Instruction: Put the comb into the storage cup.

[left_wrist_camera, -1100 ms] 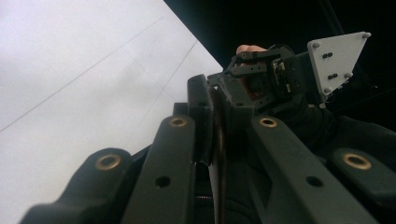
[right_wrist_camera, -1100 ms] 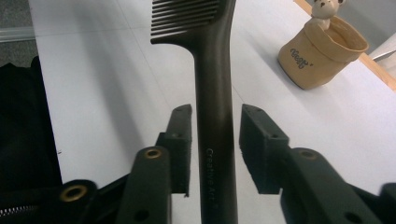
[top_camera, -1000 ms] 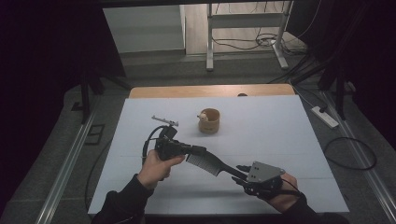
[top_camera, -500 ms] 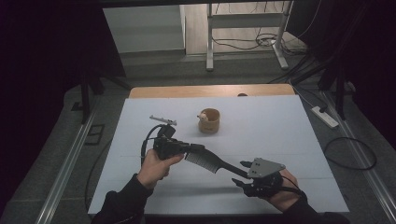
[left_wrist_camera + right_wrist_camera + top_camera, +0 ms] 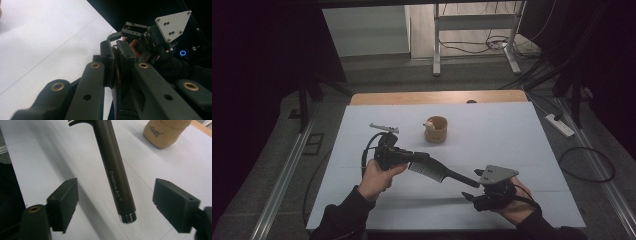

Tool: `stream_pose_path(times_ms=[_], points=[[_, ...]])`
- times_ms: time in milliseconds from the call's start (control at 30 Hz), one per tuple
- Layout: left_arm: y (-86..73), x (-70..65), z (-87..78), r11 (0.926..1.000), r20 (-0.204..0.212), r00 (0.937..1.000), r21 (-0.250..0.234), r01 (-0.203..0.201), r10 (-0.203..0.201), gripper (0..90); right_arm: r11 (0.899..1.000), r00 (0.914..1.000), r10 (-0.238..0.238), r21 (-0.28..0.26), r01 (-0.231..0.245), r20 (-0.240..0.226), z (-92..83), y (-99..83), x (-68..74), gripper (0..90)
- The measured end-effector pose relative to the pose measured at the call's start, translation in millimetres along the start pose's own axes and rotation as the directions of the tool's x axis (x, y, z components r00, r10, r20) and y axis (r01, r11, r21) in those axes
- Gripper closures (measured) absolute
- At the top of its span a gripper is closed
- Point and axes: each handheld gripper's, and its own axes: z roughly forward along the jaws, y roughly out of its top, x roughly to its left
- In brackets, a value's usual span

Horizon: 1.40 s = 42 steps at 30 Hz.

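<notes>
Risk lies with the comb: the left gripper clamps its toothed head above the table, while the right gripper has just been opening, jaws apart around the handle, untouching. Any slip drops it beside the far wooden cup.

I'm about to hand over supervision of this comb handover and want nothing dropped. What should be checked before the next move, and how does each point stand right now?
1. Left gripper clamped on the comb's toothed end: ok, jaws shut on it in the left gripper view.
2. Right gripper clear of the comb handle: ok, its jaws have just been opening and both pads stand apart from the handle between them.
3. Comb off the table: ok, it casts a shadow below.
4. Wooden cup out of the way: ok, it stands farther back.
5. Small metal tool untouched: ok.
6. Grip firmness: cannot tell.
</notes>
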Motion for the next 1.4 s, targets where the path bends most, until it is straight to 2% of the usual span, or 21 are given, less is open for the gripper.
stream_pose_path(times_ms=[67, 300, 600, 700, 967, 1400], points=[[0.2, 0.2, -0.8, 1.0, -0.005, 1.0, -0.002, -0.006, 0.006, 83.6, 1.0, 0.9997, 0.018, 0.009, -0.018, -0.017, -0.1, 0.0, -1.6, 19.7], [0.2, 0.4, -3.5, 0.9999, -0.031, 0.9995, -0.007, -0.01, 0.01, 83.5, 0.998, 0.9976, 0.061, 0.018, -0.061, -0.032, -1.1, 0.1, -6.2, 14.4], [0.9, 0.5, -10.3, 0.9994, -0.071, 0.9973, -0.026, -0.022, 0.02, 83.5, 0.997, 0.9983, 0.057, 0.058, -0.057, 0.012, 2.1, -3.6, -11.1, 3.1], [1.2, 0.6, -12.0, 0.9993, -0.082, 0.9964, -0.025, -0.027, 0.025, 83.6, 0.994, 0.9971, 0.076, 0.075, -0.077, 0.01, 3.1, -4.7, -14.2, 0.0], [1.0, 0.1, -13.7, 0.9992, -0.115, 0.9929, -0.024, -0.033, 0.03, 83.5, 0.992, 0.9957, 0.09, 0.082, -0.092, 0.024, 2.2, -7.1, -17.8, 0.0], [0.6, 2.7, -20.0, 0.999, -0.151, 0.9884, -0.037, -0.025, 0.019, 83.5, 0.988, 0.9938, 0.112, 0.103, -0.111, 0.0, -3.2, -11.4, -23.6, 0.0]])
